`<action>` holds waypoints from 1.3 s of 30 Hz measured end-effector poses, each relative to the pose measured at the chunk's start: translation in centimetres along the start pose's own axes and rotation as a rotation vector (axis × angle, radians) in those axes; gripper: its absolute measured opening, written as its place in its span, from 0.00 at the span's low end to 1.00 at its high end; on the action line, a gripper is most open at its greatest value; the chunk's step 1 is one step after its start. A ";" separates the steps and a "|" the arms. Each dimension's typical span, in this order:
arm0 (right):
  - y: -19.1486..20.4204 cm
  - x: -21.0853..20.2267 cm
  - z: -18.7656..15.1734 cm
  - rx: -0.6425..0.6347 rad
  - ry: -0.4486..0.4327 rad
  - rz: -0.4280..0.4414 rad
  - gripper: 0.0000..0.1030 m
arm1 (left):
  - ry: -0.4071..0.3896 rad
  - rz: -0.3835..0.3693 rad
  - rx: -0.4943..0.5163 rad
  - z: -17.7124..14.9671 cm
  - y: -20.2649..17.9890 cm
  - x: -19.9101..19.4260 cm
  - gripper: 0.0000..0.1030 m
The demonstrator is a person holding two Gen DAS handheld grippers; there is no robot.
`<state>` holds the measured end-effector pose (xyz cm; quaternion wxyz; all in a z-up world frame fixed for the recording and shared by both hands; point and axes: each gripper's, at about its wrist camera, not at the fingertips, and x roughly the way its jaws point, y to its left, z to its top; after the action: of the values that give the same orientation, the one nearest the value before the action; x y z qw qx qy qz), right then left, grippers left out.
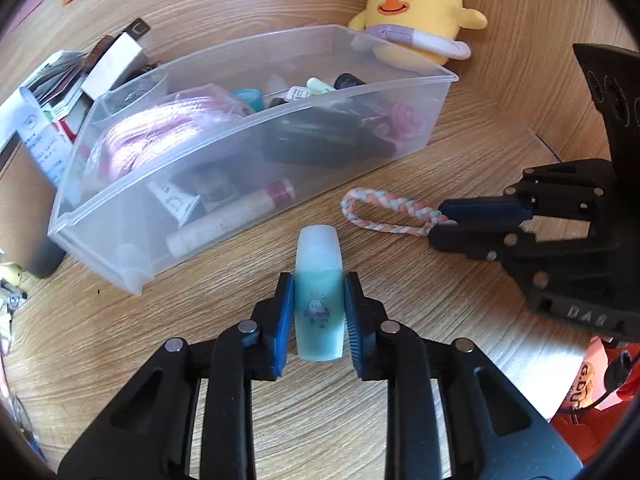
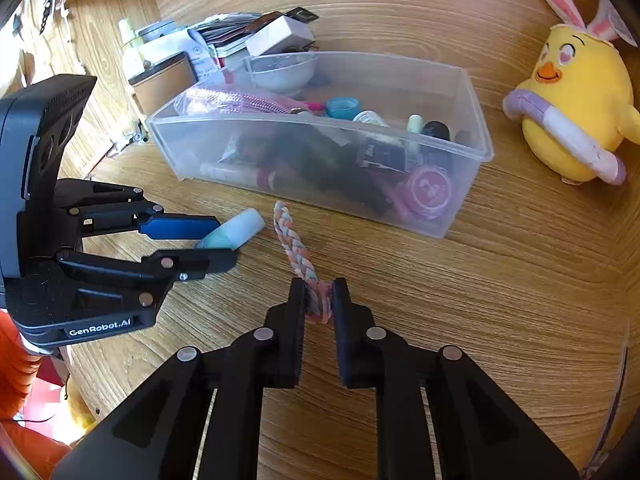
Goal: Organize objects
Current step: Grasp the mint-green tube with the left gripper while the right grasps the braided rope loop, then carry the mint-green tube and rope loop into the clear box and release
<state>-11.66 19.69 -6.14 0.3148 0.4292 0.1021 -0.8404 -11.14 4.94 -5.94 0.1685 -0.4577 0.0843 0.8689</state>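
My left gripper [image 1: 319, 312] is shut on a small blue bottle [image 1: 319, 280] with a frosted cap, held just above the wooden desk in front of a clear plastic bin [image 1: 256, 144]. The bottle also shows in the right wrist view [image 2: 236, 230], between the left gripper [image 2: 224, 242] fingers. My right gripper [image 2: 319, 300] is shut on one end of a braided pink, orange and white rope loop [image 2: 296, 248]. In the left wrist view the rope loop [image 1: 384, 210] lies on the desk, held by the right gripper [image 1: 442, 226]. The bin [image 2: 476, 136] holds several cosmetics and small items.
A yellow plush chick [image 1: 416, 12] sits behind the bin's right end; it also shows in the right wrist view [image 2: 576, 108]. Boxes, papers and jars [image 2: 224, 48] are piled behind the bin's left end. A wooden wall rises at the back.
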 end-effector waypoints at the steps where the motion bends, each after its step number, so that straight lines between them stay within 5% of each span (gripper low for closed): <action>1: 0.2 0.2 0.0 -0.008 0.007 0.001 0.16 | -0.003 0.009 -0.001 -0.1 0.0 0.0 0.23; 7: 0.9 1.0 0.1 -0.024 0.011 0.011 0.19 | -0.045 0.029 -0.046 -0.7 0.9 -1.2 0.23; 9: 1.0 1.0 0.1 -0.024 0.004 0.006 0.11 | -0.066 0.030 -0.063 -0.7 1.2 -1.9 0.23; 13: 1.3 0.2 0.2 -0.018 -0.025 0.011 0.11 | -0.117 0.031 -0.087 -0.7 1.7 -3.8 0.23; 27: 1.2 -6.6 3.3 -0.001 -0.237 0.001 0.11 | -0.325 0.095 -0.151 1.3 4.0 -10.7 0.23; 39: -0.5 -6.7 7.8 0.040 -0.304 -0.045 0.11 | -0.325 0.096 -0.227 5.1 7.5 -10.0 0.23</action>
<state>-14.20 19.64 3.87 0.2991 0.3008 0.0458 -0.9044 -12.59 -2.62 5.14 0.0856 -0.3229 -0.0209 0.9423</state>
